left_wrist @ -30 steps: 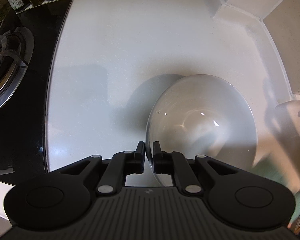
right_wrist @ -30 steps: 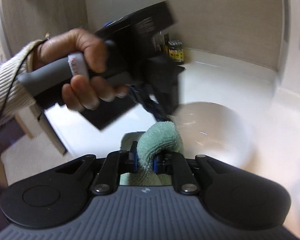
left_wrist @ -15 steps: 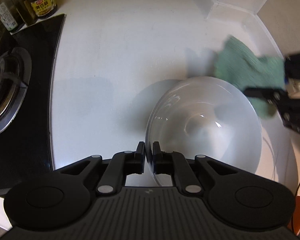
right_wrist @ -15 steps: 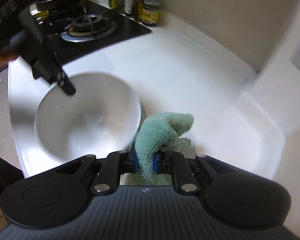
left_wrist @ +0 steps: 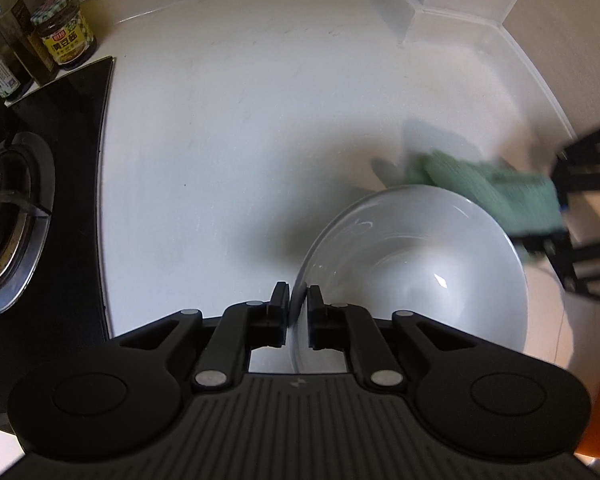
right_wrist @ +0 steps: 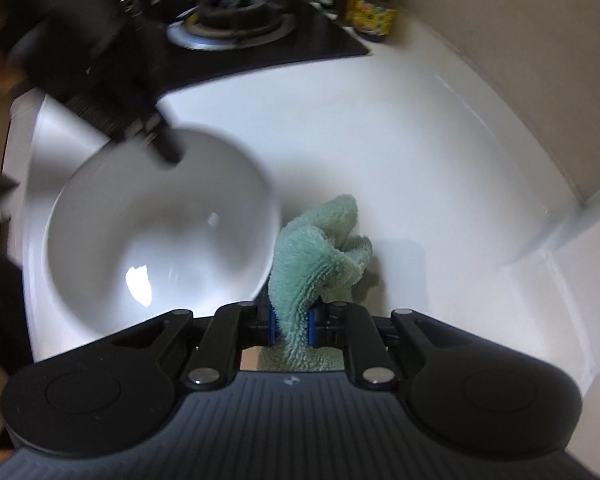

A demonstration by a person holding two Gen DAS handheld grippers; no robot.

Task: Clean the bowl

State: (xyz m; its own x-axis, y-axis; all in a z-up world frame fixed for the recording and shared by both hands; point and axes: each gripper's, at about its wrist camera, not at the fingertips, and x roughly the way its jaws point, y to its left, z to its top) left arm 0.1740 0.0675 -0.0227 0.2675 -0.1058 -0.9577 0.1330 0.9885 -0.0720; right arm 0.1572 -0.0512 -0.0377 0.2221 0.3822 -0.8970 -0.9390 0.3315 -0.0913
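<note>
Gripping a white bowl (left_wrist: 416,280) by its rim, with a green cloth (left_wrist: 496,192) at its far edge.

Left wrist view: the left gripper (left_wrist: 299,304) is clamped on the near rim; the bowl sits on the white counter (left_wrist: 240,128) beside the stove (left_wrist: 16,216). Right wrist view: the right gripper (right_wrist: 292,322) pinches the cloth (right_wrist: 316,256) tight, just beside the bowl (right_wrist: 156,240); the left gripper (right_wrist: 168,152) appears blurred.

The left gripper (left_wrist: 299,306) was clamped on the near rim of the bowl (left_wrist: 412,276). The right gripper (right_wrist: 292,326) (blue-padded) was pinched on the green cloth (right_wrist: 316,260), held just beside the bowl's far side.
</note>
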